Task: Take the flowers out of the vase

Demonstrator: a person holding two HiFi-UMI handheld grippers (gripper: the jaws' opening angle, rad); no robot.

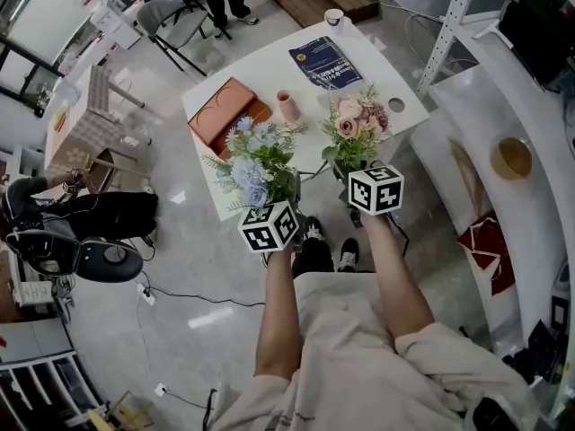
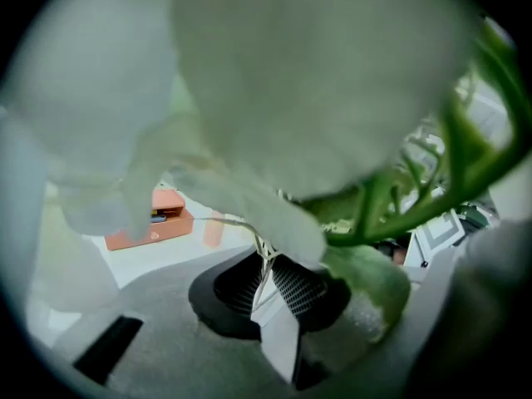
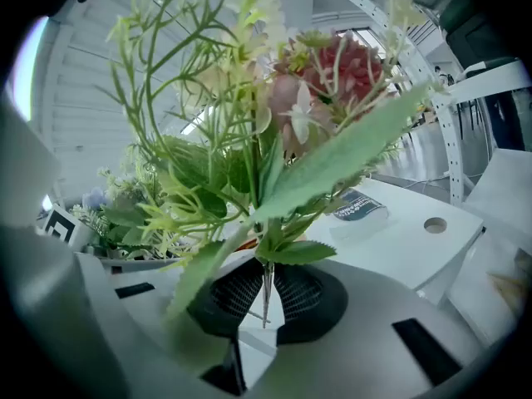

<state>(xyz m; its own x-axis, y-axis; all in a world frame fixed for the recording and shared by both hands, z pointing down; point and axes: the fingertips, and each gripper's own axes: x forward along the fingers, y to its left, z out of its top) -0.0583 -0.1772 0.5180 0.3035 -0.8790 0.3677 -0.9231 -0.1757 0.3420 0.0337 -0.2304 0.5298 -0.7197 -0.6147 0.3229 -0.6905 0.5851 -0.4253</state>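
Pink and upright, the vase [image 1: 287, 106] stands on the white table [image 1: 269, 65], just right of an orange box [image 1: 225, 110]. Both bunches of flowers are out of it and apart from it.

On the left, the left gripper [image 2: 268, 283] is clenched on the thin pale stems of the blue bunch [image 1: 254, 162]. The stems run up between its two black ribbed pads, and the blooms crowd so close to its camera that they show there only as a white blur. This bunch hangs over the near left edge of the table, nearer than the vase and a little to its left.

On the right, the right gripper [image 3: 264, 293] grips the pink bunch [image 1: 357, 126] the same way. One green stem is pinched upright between the pads, with leaves and a pink bloom fanning out above. This bunch is over the near right part of the table, to the right of the vase.

The two bunches are side by side, near each other but not touching, with the blue one closer to the person.

Farther back on the table lie a blue booklet [image 1: 325, 61] and, at the far edge, a small cup [image 1: 334, 16].
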